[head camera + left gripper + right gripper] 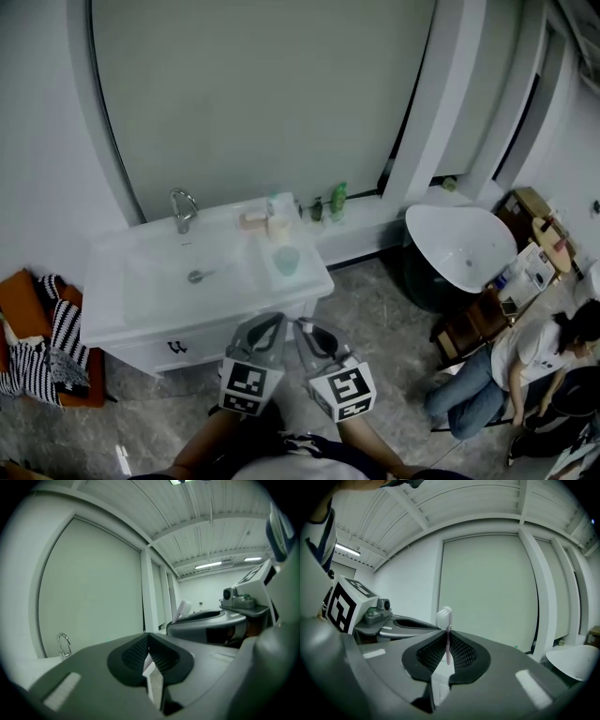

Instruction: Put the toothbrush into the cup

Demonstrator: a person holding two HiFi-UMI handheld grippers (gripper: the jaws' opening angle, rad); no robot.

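Before white basin (98, 300) | right gripper (448, 630) clamped slim pink toothbrush (447, 641) bristles-up, apparently for handle-first drop into translucent green cup (286, 260) | left gripper (148, 638) idle, jaws together, empty.

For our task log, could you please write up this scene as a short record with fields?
place: white sink with a tap
cup: upright on the sink's right side, near the front edge
toothbrush: bristles up, clamped in the right gripper
left gripper: jaws together, nothing seen held
position: both grippers in front of the sink, short of the cup
task state: toothbrush not yet in the cup
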